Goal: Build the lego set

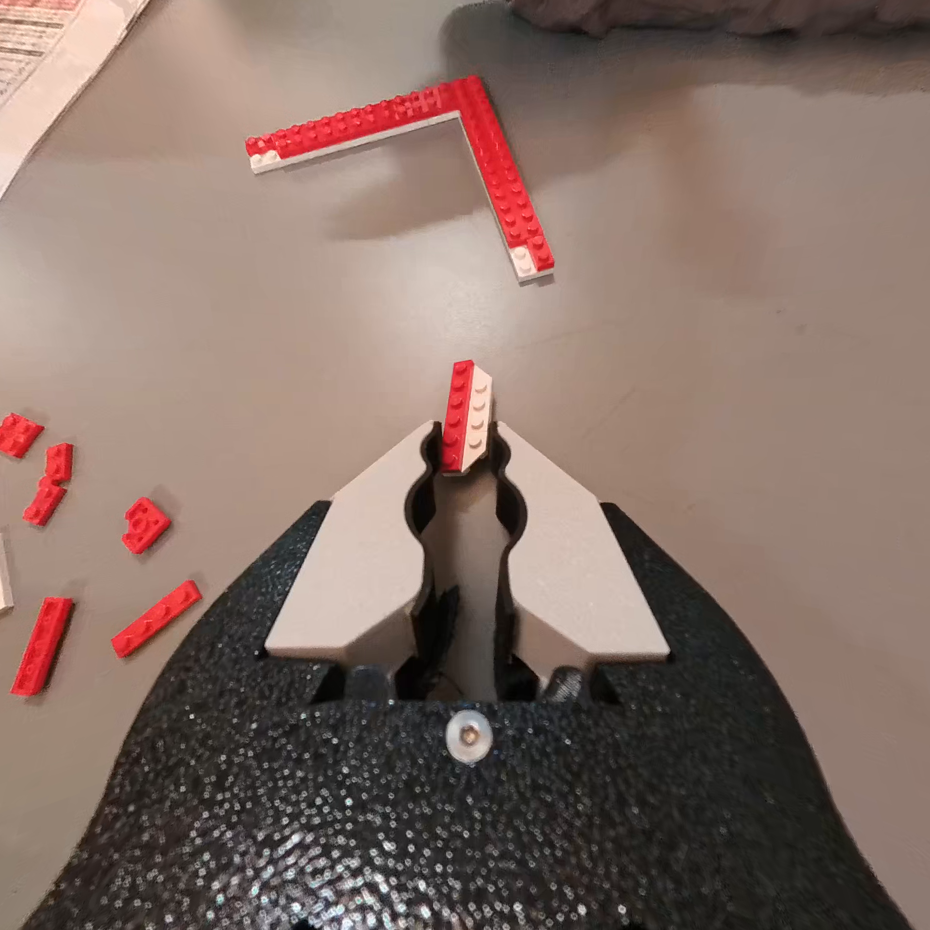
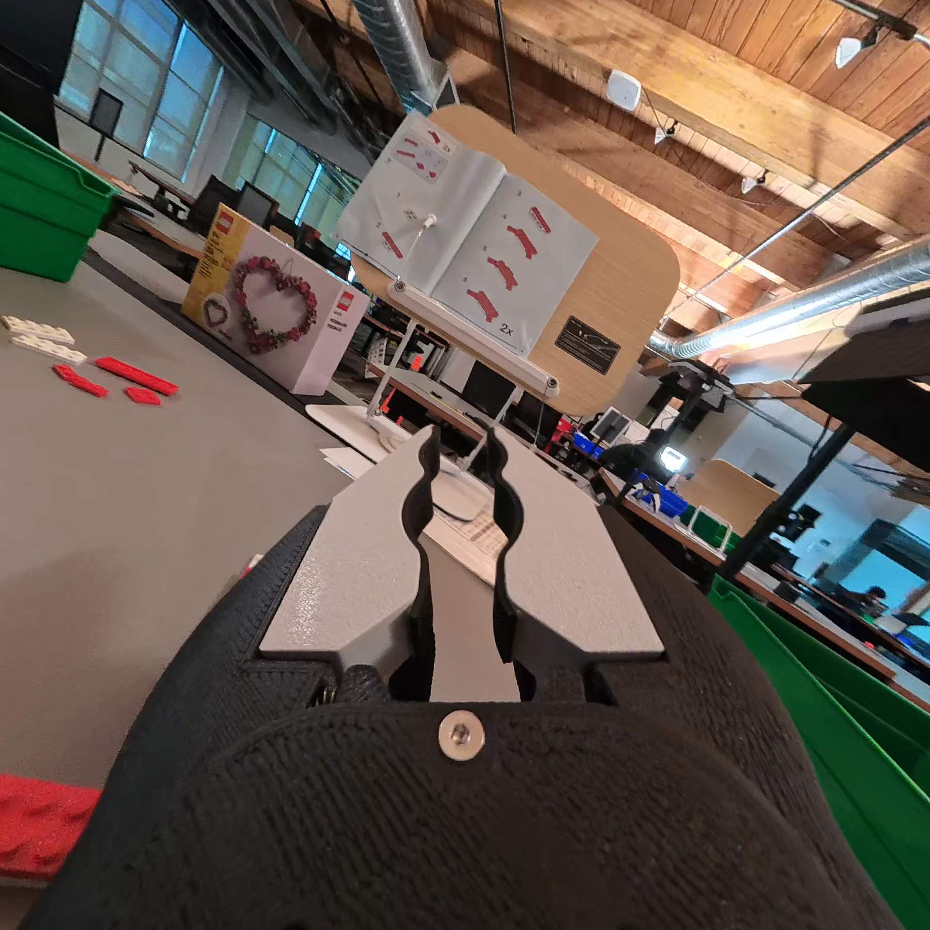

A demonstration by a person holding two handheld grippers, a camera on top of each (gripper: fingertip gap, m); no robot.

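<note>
My left gripper [image 1: 465, 435] is shut on a small red-and-white lego piece [image 1: 467, 417], held tilted above the grey table. Beyond it lies an L-shaped red assembly [image 1: 483, 146] on white plates, with a white stud plate at each end. Loose red plates [image 1: 146, 523] lie at the left. My right gripper [image 2: 460, 438] is open and empty, low by the table, pointing up towards the open instruction booklet [image 2: 468, 241] on a wooden stand. Red plates [image 2: 136, 375] and white plates [image 2: 40, 337] lie far left in that view.
A lego box [image 2: 272, 302] stands on the table beside the stand. Green bins stand at the far left [image 2: 40, 201] and at the right [image 2: 830, 729]. Printed paper [image 1: 45, 65] lies at the top left. A blurred red piece [image 2: 35, 825] shows at the lower left edge.
</note>
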